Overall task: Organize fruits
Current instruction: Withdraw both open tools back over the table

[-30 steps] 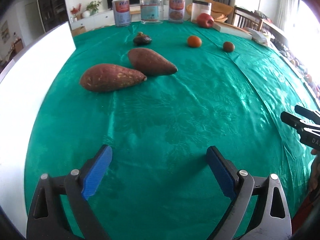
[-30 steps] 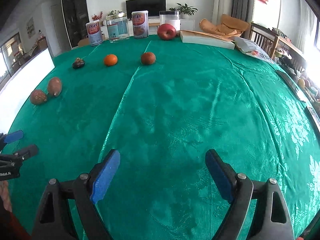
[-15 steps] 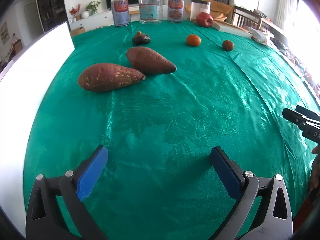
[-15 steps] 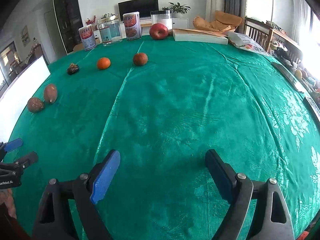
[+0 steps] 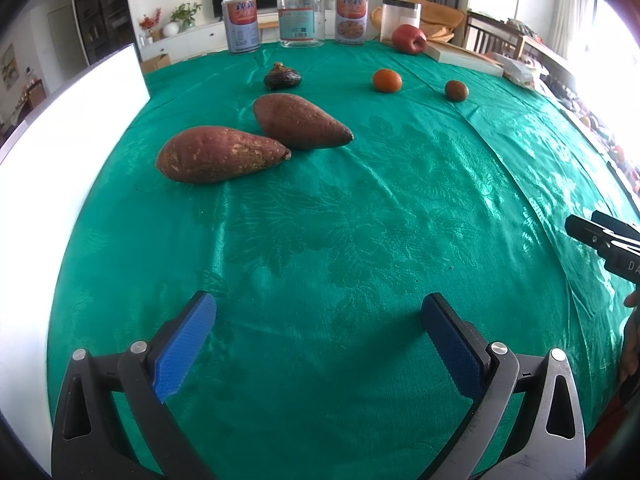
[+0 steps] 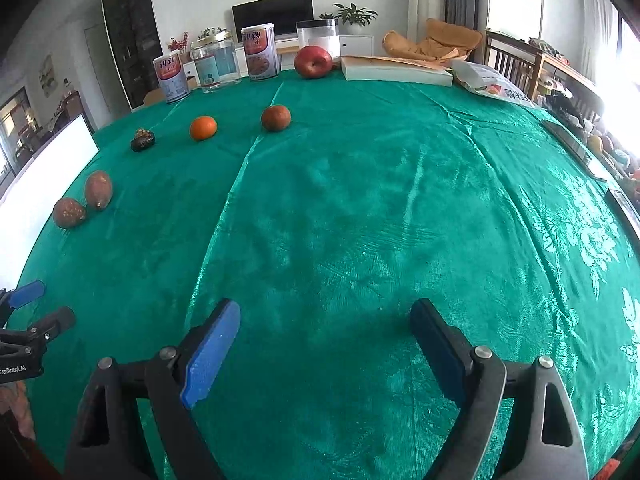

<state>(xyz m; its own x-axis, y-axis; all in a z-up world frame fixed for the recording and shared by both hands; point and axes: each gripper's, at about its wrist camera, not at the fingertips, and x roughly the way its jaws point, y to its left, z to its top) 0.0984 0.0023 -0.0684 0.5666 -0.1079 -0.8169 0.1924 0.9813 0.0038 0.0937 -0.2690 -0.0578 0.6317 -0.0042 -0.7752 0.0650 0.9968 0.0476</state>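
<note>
On the green tablecloth (image 5: 360, 220) lie two sweet potatoes, the nearer (image 5: 220, 154) and the farther (image 5: 298, 120), side by side ahead of my left gripper (image 5: 320, 328). Behind them rest a dark shrivelled fruit (image 5: 282, 78), an orange (image 5: 387, 80), a brownish round fruit (image 5: 456, 90) and a red apple (image 5: 409, 39). The left gripper stands wide open over bare cloth, nothing between its blue pads. My right gripper (image 6: 326, 332) is open too, over bare cloth; the orange (image 6: 203, 127) and brownish fruit (image 6: 276, 118) lie far ahead of it.
Two tins (image 5: 241, 26) (image 5: 352, 18) and a clear jar (image 5: 301, 17) line the far edge, with a lidded container (image 5: 400, 14), a flat box (image 6: 396, 72) and a bag (image 6: 492, 84). A white board (image 5: 60, 152) borders the left side. The right gripper's tips (image 5: 592, 232) show at right.
The left gripper's jaws have spread a little wider. The right wrist view has tilted slightly. The fruits and sweet potatoes have not moved.
</note>
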